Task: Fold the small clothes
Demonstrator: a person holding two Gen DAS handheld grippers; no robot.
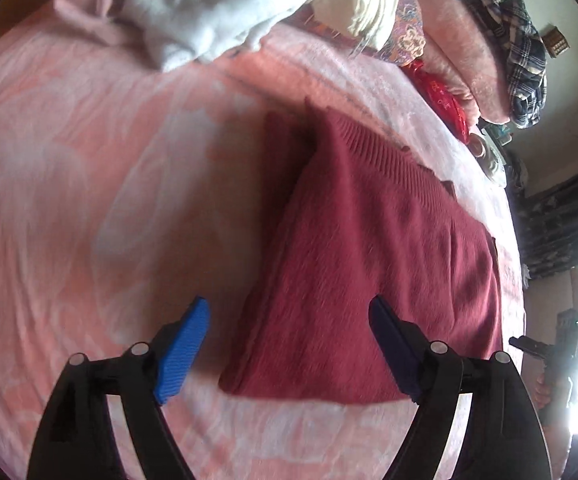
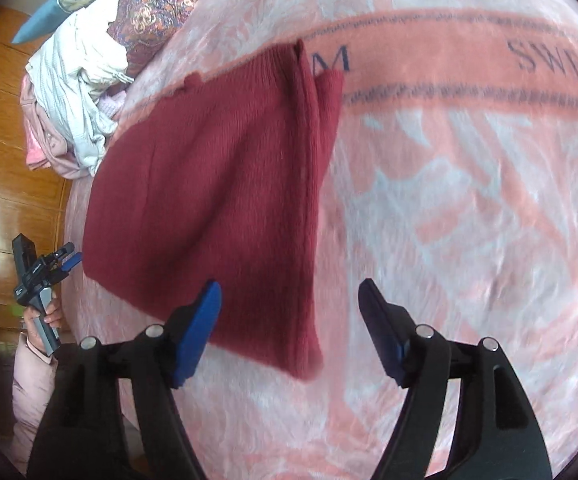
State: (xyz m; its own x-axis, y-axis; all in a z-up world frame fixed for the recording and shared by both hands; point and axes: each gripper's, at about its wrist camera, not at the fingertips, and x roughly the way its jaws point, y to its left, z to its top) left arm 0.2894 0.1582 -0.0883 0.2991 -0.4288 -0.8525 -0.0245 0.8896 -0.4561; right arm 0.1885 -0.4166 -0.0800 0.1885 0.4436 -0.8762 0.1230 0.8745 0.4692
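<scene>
Hovering both tools above the bed, I have the left gripper spread wide with nothing between its blue pads, poised over the near edge of the maroon knit garment. My right gripper is likewise wide apart and empty, its left pad over the garment's near corner and its right pad over bare pink blanket. The garment lies flat on the blanket, already doubled lengthwise by the look of the layered edge along one side, ribbed hem toward the far end; I judge it sits spread out like this so another fold can be made across it. Off to the side, a loose pile of white and pink clothes sits heaped by the patterned pillow, probably waiting its turn. I see no basket, box or other container in either view.
</scene>
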